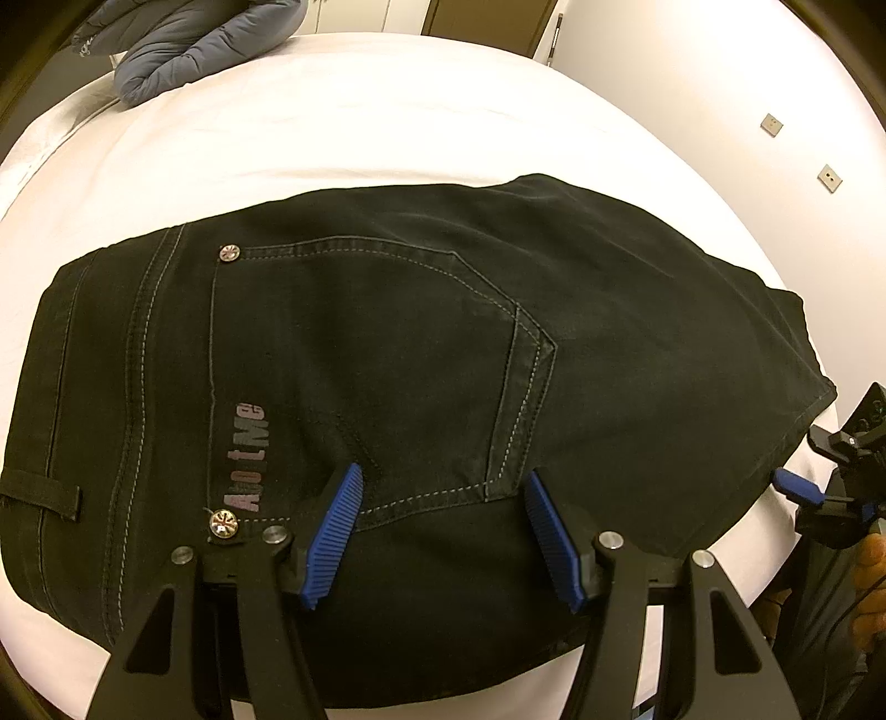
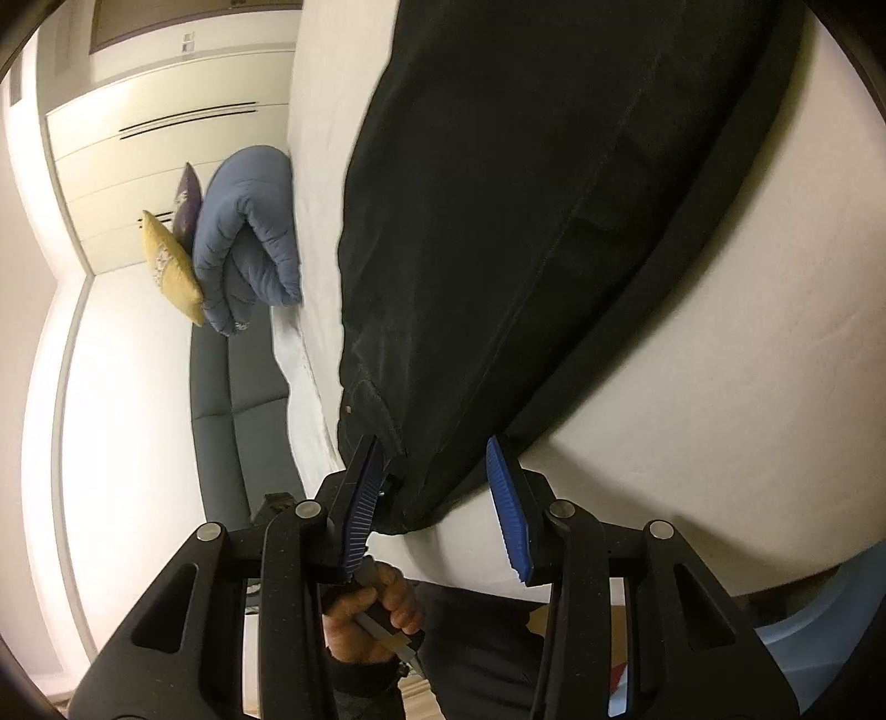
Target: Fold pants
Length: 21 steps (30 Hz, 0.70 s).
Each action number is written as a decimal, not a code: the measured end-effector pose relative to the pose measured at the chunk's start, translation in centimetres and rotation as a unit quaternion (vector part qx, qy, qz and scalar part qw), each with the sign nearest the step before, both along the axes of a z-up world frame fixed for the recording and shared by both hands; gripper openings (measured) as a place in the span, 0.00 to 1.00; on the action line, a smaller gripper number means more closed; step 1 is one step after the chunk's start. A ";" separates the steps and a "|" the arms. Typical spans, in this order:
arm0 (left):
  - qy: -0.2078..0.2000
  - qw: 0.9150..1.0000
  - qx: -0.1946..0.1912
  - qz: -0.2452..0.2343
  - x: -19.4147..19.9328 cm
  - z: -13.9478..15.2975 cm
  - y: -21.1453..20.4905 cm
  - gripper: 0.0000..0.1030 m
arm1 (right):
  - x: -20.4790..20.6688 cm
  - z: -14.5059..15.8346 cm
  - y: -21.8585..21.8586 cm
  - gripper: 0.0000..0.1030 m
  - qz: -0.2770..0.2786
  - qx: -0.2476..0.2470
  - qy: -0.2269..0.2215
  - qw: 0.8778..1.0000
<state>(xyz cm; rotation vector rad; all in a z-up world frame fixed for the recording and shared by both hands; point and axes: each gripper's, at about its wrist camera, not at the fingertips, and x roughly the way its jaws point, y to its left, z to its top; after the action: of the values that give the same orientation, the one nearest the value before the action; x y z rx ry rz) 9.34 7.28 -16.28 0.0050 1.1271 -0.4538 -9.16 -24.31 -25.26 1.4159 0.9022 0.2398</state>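
Overhead, left tool (image 1: 443,531) tilted steeply down, wide above folded black pants (image 1: 415,354); right tool (image 2: 437,498) half-open, empty.

Likely a home bedroom: white bed (image 1: 387,111), folded duvet (image 2: 249,232), wardrobe (image 2: 155,166).

A white bed (image 1: 387,111) carries folded black pants (image 1: 415,360) at centre and a blue-grey quilted jacket (image 1: 188,44) at eleven o'clock.

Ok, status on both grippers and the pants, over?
Left gripper open above the folded pants. Right gripper open at their edge. Nothing in the way.
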 end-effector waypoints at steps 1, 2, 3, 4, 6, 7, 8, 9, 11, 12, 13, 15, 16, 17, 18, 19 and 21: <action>0.000 1.000 0.000 0.000 0.0 0.0 0.1 0.61 | 0.1 -0.1 -0.1 0.37 -0.001 0.002 0.000 1.000; 0.000 1.000 0.000 0.001 -0.1 0.0 0.0 0.61 | 0.2 -0.3 -0.1 0.37 -0.001 0.004 0.001 1.000; 0.000 1.000 0.001 0.001 -0.1 0.1 -0.1 0.61 | 0.2 -0.5 0.0 0.37 -0.002 0.004 0.006 1.000; 0.000 1.000 0.001 0.000 -0.1 0.1 0.0 0.61 | 0.4 -0.7 0.0 0.37 -0.004 0.005 0.009 1.000; 0.000 1.000 0.001 0.000 -0.1 0.1 -0.1 0.61 | 0.3 -1.2 0.0 0.37 -0.009 0.011 0.021 1.000; 0.000 1.000 0.000 0.000 -0.1 0.1 -0.1 0.61 | 0.3 -1.3 0.0 0.36 -0.011 0.015 0.022 1.000; 0.000 1.000 0.001 0.000 -0.1 0.0 -0.2 0.61 | 0.3 -1.4 0.0 0.36 -0.013 0.016 0.024 1.000; 0.000 1.000 0.001 0.000 -0.1 0.1 -0.2 0.61 | 0.3 -1.3 0.1 0.36 -0.014 0.016 0.026 0.999; 0.000 1.000 0.001 0.000 -0.1 0.0 -0.2 0.62 | 0.5 -1.4 0.3 0.36 -0.021 0.021 0.026 0.999; 0.000 1.000 0.001 0.000 -0.1 0.1 -0.2 0.62 | 0.6 -1.4 0.3 0.36 -0.023 0.022 0.025 0.999; 0.000 1.000 0.002 0.000 -0.1 0.1 -0.2 0.62 | 0.8 -1.4 0.3 0.33 -0.024 0.023 0.024 0.999; 0.000 1.000 0.002 0.000 0.0 0.0 -0.3 0.62 | 1.3 -1.5 0.4 0.14 -0.024 0.015 0.023 0.999; 0.001 1.000 0.001 -0.001 0.0 0.1 -0.3 0.62 | 1.2 -1.6 0.1 0.07 -0.024 0.009 0.024 0.999; 0.001 1.000 0.001 -0.001 0.0 0.0 -0.4 0.62 | 1.3 -1.8 0.2 0.05 -0.024 0.003 0.029 0.999; 0.001 1.000 0.001 -0.002 0.1 0.0 -0.5 0.62 | 1.3 -1.8 0.2 0.04 -0.024 -0.002 0.031 0.999; 0.002 1.000 0.002 -0.004 0.1 0.0 -0.4 0.62 | 1.2 -1.7 0.2 0.04 -0.023 -0.012 0.034 0.999; 0.002 1.000 0.007 -0.010 0.1 0.0 -0.6 0.62 | 0.8 -1.4 0.4 0.03 -0.021 -0.024 0.037 0.999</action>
<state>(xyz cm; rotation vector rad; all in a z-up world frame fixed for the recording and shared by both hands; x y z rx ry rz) 9.47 6.64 -16.30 0.0276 1.1359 -0.4629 -8.41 -23.91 -26.68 1.4056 0.9316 0.1337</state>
